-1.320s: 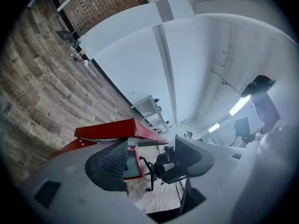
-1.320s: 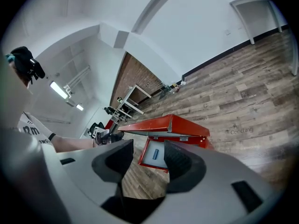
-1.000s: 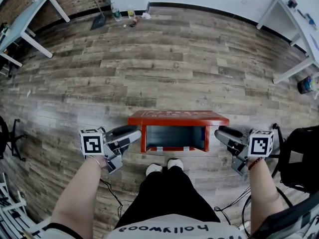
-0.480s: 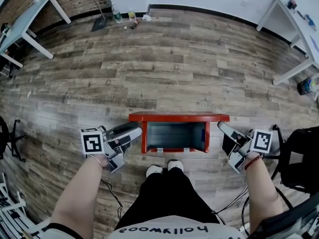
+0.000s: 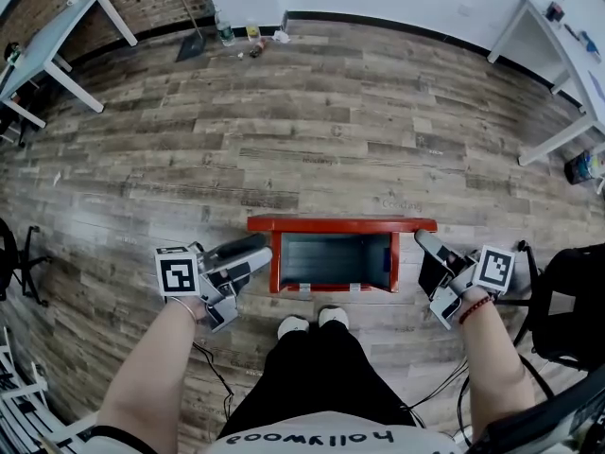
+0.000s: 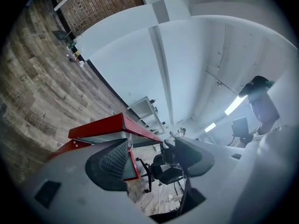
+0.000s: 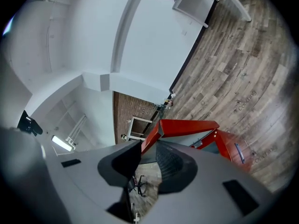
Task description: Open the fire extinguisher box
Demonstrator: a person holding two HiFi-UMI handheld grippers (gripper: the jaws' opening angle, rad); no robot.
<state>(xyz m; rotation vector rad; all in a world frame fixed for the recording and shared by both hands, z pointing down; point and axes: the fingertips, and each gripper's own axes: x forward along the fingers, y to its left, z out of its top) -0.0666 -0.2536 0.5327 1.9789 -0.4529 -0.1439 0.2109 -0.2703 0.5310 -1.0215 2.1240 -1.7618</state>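
The fire extinguisher box sits on the wooden floor right in front of my shoes. Its red lid is swung up along the far side, so I look straight down into the grey inside. I hold one claw at each end of it.

My left claw lies just beside the box's left wall, tips aimed in toward it. From above I cannot tell whether it touches. In the left gripper view its jaws stand spread wide with nothing between them. The lid's red edge runs just past the meshed pad, off to that side of the gap rather than inside it.

My right claw is tilted, with its tips up near the lid's right end. Its jaws have just been closing and are now fairly near each other, though a gap remains and floor shows through it. In the right gripper view the lid's red corner stands just beyond the tips and the box's red side wall runs off to the right. Neither pad presses on anything.
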